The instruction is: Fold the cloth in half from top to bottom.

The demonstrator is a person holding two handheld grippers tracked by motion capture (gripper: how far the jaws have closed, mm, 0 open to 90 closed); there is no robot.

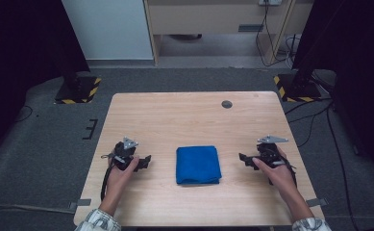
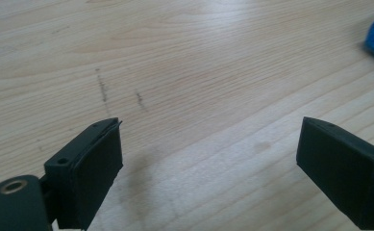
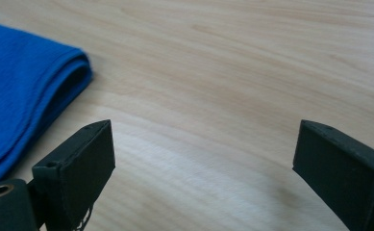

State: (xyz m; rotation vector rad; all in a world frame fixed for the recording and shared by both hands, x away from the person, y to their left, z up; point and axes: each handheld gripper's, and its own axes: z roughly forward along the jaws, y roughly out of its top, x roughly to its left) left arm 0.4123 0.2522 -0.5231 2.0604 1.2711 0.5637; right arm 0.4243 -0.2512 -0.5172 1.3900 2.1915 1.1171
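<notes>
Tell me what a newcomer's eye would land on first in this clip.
The folded blue cloth stands out, lying near the front middle of the pale wooden table. On either side of it, apart from it, sit the left gripper and the right gripper, each held in a hand, both with jaws wide open and pointing inward at the cloth.

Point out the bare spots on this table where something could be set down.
The far half of the table, beyond the cloth, is bare but for a grommet. Strips either side of the cloth are free. Nearer, the left hand-held gripper and right hand-held gripper crowd it.
</notes>
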